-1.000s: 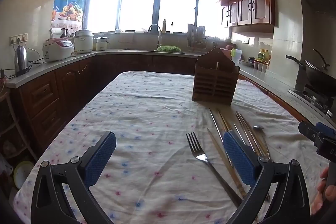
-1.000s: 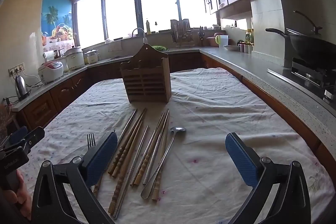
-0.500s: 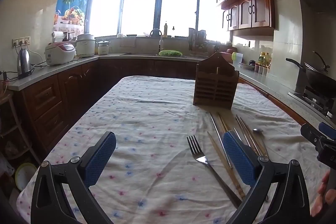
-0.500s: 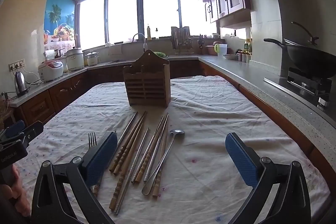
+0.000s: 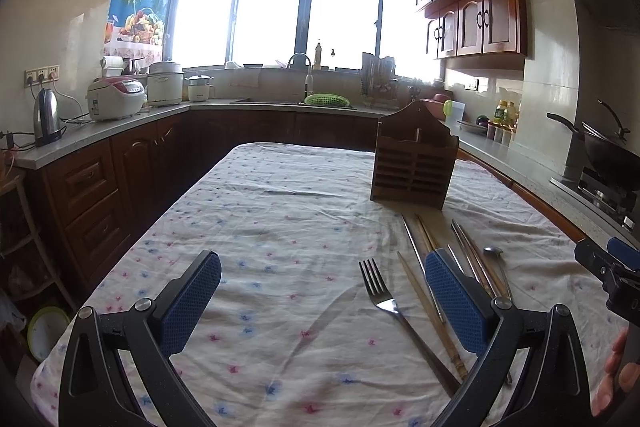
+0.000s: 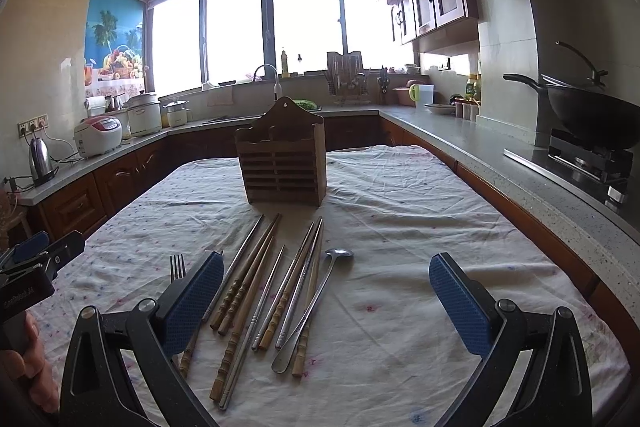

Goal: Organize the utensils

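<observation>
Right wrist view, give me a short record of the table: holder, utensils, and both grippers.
holder: wooden holder upright on the cloth, beyond the utensils, nothing seen in it
chopsticks: chopsticks loose, wood and metal, fanned before the holder
fork: fork leftmost
spoon: spoon rightmost
left gripper: left gripper open, empty
right gripper: right gripper open, empty

We see our right gripper with jaws wide apart above chopsticks, a spoon and a fork lying before the wooden holder on the table.
</observation>
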Demonstrator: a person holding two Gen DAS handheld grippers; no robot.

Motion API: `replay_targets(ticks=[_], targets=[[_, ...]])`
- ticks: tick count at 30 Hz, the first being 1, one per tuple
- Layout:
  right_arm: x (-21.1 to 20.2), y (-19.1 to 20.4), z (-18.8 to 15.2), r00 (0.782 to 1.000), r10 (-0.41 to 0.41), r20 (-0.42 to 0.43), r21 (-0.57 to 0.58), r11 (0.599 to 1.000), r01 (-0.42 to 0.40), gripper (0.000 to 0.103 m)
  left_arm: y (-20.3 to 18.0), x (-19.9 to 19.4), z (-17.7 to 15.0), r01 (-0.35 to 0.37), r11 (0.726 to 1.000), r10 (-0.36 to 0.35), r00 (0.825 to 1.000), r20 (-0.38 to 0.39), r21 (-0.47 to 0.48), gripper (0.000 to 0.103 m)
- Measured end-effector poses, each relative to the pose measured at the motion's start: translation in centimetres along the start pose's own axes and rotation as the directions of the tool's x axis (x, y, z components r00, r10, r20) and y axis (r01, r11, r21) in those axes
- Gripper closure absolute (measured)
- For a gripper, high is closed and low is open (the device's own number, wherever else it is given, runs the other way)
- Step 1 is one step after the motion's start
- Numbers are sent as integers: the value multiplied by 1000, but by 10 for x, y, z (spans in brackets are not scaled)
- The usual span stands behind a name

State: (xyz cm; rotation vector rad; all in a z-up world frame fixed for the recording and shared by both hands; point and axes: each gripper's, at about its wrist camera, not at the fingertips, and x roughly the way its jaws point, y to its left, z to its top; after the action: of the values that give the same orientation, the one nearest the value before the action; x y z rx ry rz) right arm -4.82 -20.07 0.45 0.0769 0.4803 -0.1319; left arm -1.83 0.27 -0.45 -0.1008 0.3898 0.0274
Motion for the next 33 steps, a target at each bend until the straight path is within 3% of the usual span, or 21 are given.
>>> replay_targets(ticks=[33], targets=[[-3, -2, 0, 998, 53, 28, 23, 998, -54, 0, -5, -2, 1, -5, 1000, 5, 1000, 12, 26, 1]])
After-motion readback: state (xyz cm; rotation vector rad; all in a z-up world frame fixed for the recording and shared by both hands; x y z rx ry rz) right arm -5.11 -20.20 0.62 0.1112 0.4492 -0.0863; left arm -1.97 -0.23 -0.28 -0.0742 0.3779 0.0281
